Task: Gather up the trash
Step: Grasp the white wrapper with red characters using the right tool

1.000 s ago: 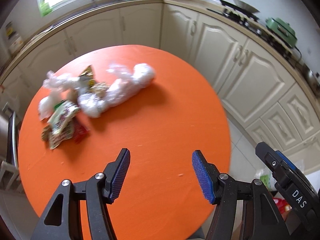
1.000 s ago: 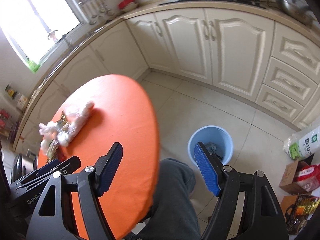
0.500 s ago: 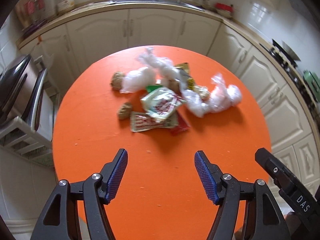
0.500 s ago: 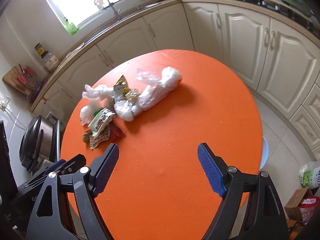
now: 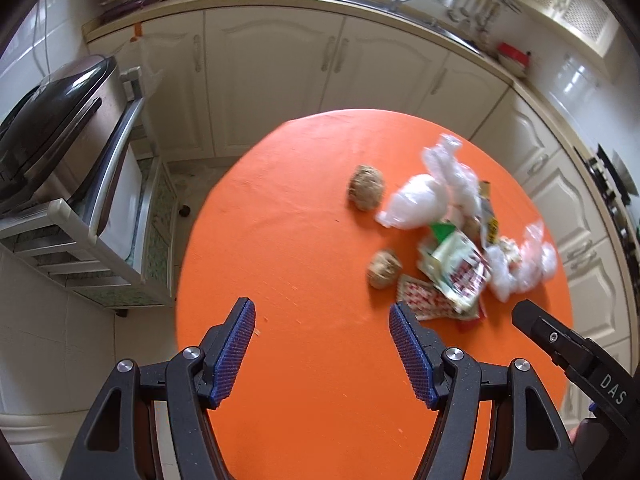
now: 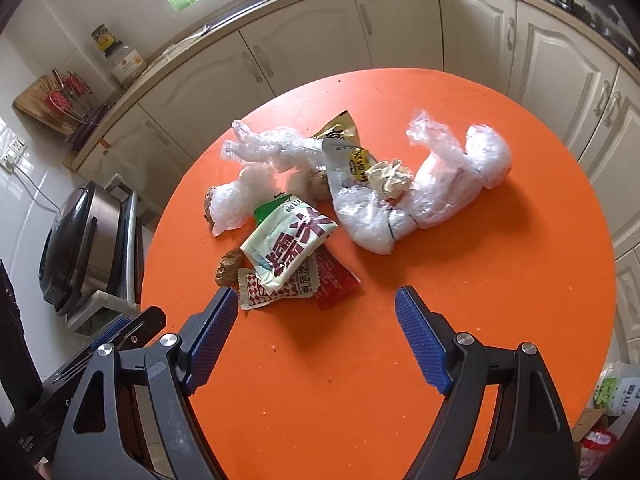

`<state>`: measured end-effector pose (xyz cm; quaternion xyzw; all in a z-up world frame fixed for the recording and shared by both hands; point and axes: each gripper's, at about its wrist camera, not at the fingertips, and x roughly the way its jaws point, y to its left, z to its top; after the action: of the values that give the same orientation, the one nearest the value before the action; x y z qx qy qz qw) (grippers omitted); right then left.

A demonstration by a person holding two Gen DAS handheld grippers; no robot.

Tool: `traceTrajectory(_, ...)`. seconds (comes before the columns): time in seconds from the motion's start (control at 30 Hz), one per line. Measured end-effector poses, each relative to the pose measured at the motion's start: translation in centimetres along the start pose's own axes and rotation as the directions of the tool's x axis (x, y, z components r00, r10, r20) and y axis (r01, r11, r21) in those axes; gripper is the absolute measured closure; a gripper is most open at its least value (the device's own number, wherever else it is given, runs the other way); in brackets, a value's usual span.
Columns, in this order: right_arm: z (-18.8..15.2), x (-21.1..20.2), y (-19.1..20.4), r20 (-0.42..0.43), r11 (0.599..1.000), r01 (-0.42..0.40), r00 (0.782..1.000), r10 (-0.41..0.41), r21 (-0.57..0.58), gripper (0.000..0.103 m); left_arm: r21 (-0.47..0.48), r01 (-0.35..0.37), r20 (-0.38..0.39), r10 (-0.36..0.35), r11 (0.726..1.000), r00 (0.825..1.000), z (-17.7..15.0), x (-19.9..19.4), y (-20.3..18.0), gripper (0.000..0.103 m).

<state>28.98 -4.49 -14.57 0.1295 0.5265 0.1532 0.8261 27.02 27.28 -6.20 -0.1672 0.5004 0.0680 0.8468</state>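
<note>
A heap of trash lies on the round orange table [image 6: 460, 300]: crumpled clear plastic bags [image 6: 424, 196], a white and green snack wrapper [image 6: 288, 244], a red-checked wrapper [image 6: 276, 292], a gold wrapper [image 6: 340, 132] and brown crumpled lumps [image 5: 366, 188]. My right gripper [image 6: 316, 328] hovers open just in front of the wrappers, nothing between its blue pads. My left gripper [image 5: 322, 344] is open over bare tabletop, the heap [image 5: 456, 264] up and to its right. The right gripper's body [image 5: 580, 368] shows at the left view's right edge.
Cream cabinets [image 5: 280, 68] and a counter curve around behind the table. A steel appliance on a white rack [image 5: 60, 132] stands to the table's left. Bags and boxes [image 6: 612, 396] sit on the floor at the right.
Both grippers swung left across the room, from facing the floor bin and table edge to facing the trash heap. The heap now sits closer. Both jaws stayed open, slightly wider.
</note>
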Motion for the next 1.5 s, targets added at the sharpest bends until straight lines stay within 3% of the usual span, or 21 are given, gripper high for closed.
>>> traceTrajectory(0.4,3.8,8.7,2.8,-0.155,0.999,0.035,0.987,-0.036,-0.01,0.022,-0.06,0.016,-0.066,-0.02,0.998,0.998,3.4,6.1,2.5,0.038)
traceTrajectory(0.57,4.7,8.5,2.9,-0.132,1.0,-0.006,0.991,0.004,-0.017,0.056,-0.07,0.023,-0.103,-0.03,0.997,0.994,3.8,8.2,2.1,0.038)
traceTrajectory(0.63,4.7,7.6,2.7,-0.112,1.0,-0.023,0.993,0.022,-0.012,0.08,-0.07,0.03,-0.108,-0.037,0.997,0.993,3.9,8.5,1.9,0.038)
traceTrajectory(0.7,4.8,6.5,2.3,-0.098,0.999,-0.051,0.994,0.05,-0.011,0.089,-0.062,0.034,-0.102,-0.04,0.997,0.994,4.1,8.6,1.3,0.038)
traceTrajectory(0.93,3.6,5.1,1.9,-0.1,0.997,-0.059,0.994,0.054,-0.049,0.091,-0.04,0.051,-0.09,-0.054,0.998,0.994,3.8,8.4,0.4,0.038)
traceTrajectory(1.03,2.8,4.3,2.4,-0.106,0.992,-0.031,0.994,0.018,-0.119,0.09,-0.045,0.051,-0.089,-0.055,0.998,0.994,3.5,8.2,0.7,0.038)
traceTrajectory(1.4,3.9,7.8,5.2,-0.069,0.981,0.041,0.996,-0.055,-0.188,0.084,-0.082,0.049,-0.094,-0.057,0.995,0.994,2.8,8.1,1.6,0.038)
traceTrajectory(1.5,4.2,8.3,4.6,-0.089,0.987,0.017,0.996,-0.031,-0.16,0.083,-0.07,0.06,-0.101,-0.067,0.996,0.993,2.6,8.3,1.0,0.038)
